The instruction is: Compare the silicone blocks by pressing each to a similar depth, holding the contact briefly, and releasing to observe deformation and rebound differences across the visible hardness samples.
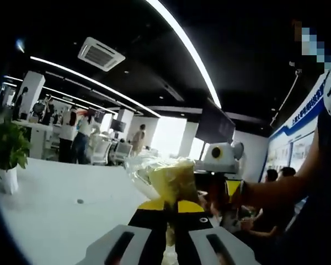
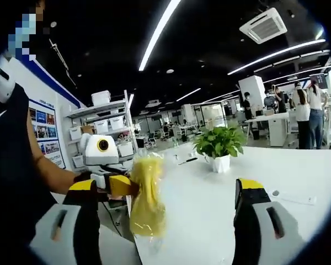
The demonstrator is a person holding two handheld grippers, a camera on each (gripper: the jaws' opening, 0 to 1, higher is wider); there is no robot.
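Closed on a crinkled clear plastic bag holding a pale yellow silicone block (image 1: 174, 182), the left claw (image 1: 170, 218) pinches the bag's edge and holds it in the air above the white desk (image 1: 55, 204). Seen from the right gripper view, that bag (image 2: 146, 196) hangs limp from the left claw (image 2: 113, 185), while the right claw (image 2: 165, 221) stands wide open and empty. Judging by its sag, the bag looks light, soft and slippery, so a hold on the block itself should be surer.
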